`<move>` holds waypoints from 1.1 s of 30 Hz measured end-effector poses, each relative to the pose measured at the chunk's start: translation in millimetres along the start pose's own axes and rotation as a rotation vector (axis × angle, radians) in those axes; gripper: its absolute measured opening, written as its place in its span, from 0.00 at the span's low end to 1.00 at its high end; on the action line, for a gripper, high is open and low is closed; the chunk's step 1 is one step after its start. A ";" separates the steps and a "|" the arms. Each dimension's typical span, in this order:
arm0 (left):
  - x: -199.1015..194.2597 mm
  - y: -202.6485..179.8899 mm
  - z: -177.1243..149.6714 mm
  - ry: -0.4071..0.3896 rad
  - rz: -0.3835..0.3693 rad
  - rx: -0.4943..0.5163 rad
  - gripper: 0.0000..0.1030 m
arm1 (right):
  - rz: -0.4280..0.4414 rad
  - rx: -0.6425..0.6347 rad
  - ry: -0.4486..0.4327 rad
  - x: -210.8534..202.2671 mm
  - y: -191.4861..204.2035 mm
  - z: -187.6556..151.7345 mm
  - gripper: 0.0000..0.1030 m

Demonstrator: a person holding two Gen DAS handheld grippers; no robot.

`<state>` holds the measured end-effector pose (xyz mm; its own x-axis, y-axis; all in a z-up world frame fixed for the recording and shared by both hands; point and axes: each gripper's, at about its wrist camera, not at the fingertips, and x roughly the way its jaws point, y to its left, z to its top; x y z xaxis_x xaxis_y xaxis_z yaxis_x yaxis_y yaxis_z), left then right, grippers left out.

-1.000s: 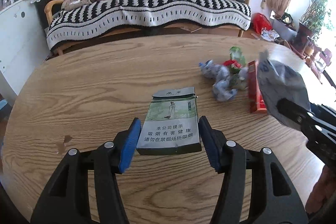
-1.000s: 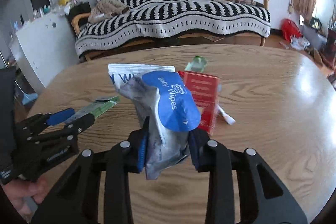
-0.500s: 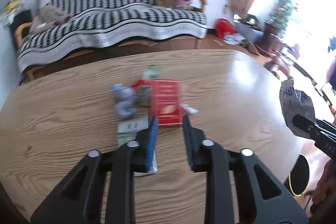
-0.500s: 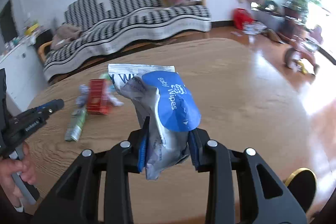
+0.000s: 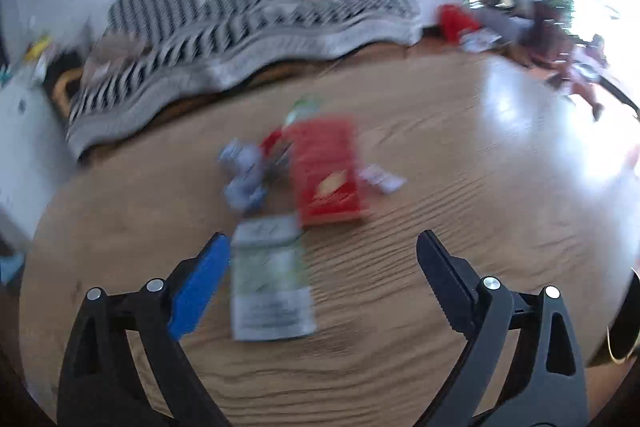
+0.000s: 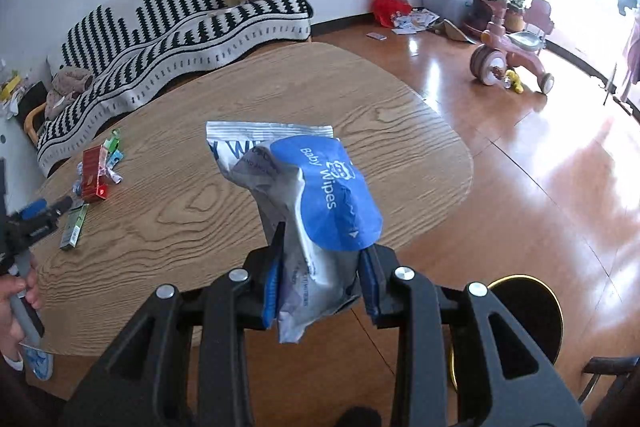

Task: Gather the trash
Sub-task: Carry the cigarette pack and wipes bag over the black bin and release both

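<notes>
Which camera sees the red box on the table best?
The left wrist view: the red box sits near and large mid-table, though blurred by motion. The right wrist view shows it sharp but small and far off, beside the other trash.

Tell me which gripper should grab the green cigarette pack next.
Left. The left gripper is open right over the green cigarette pack on the table; the right gripper is full, clamping the baby wipes packet.

Both grippers are black plastic, blue-padded jaws (silver screws showing).
</notes>
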<state>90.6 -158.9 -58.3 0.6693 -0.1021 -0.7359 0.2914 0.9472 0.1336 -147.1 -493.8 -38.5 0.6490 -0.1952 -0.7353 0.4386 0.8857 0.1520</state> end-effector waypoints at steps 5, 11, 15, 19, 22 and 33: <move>34.3 32.1 -14.3 0.108 0.028 -0.090 0.89 | 0.036 -0.037 0.003 2.8 23.6 3.9 0.32; 40.9 29.0 -22.6 0.123 -0.009 -0.079 0.79 | 0.059 -0.063 0.006 8.8 47.5 10.6 0.32; 35.3 22.8 -18.8 0.119 -0.038 -0.089 0.53 | 0.062 -0.065 0.004 9.6 50.4 12.8 0.32; 30.9 19.9 -14.9 0.133 -0.053 -0.123 0.52 | 0.059 -0.055 -0.002 7.6 46.5 13.1 0.32; 16.8 16.7 -6.5 0.105 -0.073 -0.144 0.52 | 0.053 -0.044 -0.011 3.1 37.9 12.5 0.32; -48.8 -79.1 14.5 -0.028 -0.237 -0.077 0.52 | -0.018 0.072 -0.046 -29.5 -28.3 -0.9 0.32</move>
<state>44.8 -233.3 -23.3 0.6076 -0.3315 -0.7217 0.3903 0.9161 -0.0923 -179.2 -512.7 -21.7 0.6680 -0.2314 -0.7073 0.4929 0.8497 0.1875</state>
